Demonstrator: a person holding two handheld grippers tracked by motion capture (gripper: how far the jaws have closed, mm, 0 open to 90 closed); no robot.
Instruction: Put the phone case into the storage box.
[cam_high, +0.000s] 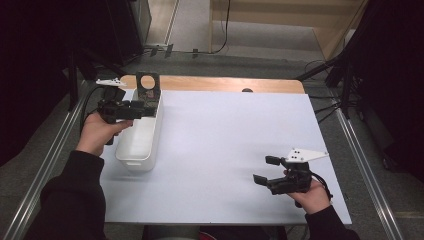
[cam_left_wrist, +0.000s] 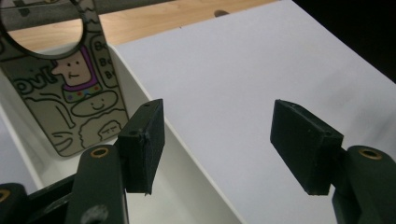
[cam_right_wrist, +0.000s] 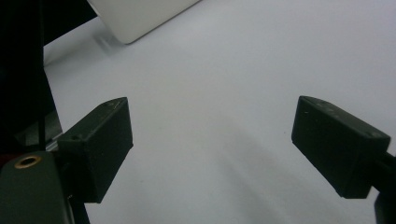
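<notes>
The right gripper (cam_high: 264, 170) sits closest to the camera in the high view, held low over the white table sheet (cam_high: 225, 150) with its jaws spread wide and nothing between them; in the right gripper view only bare sheet lies ahead of its pads, with a corner of the white bin (cam_right_wrist: 140, 16) well off beyond them. It looks parked.

The work is on the other side. The left gripper (cam_high: 145, 109) reaches across the rim of the white bin (cam_high: 145, 135) at the bin's far end. Its jaws stand apart and hold nothing. In the left gripper view one pad (cam_left_wrist: 142, 144) hangs over the inside of the bin and the other (cam_left_wrist: 303, 144) over the sheet, so the bin's long wall runs between them. Just ahead of the inner pad, and apart from it, stands a printed card with a round hole (cam_left_wrist: 70, 93), a door-hanger shape with cartoon figures, upright and slightly tilted against the bin's end.

Judged from this, the step in hand is either the approach to that card or the moment after leaving it in the bin; the pictures do not settle which. If it is to be picked up, the next move calls for shifting the left gripper forward and inward so both pads bracket the card's thin edge rather than the bin wall, then closing gently, since a flat, leaning card could slip or tip.
</notes>
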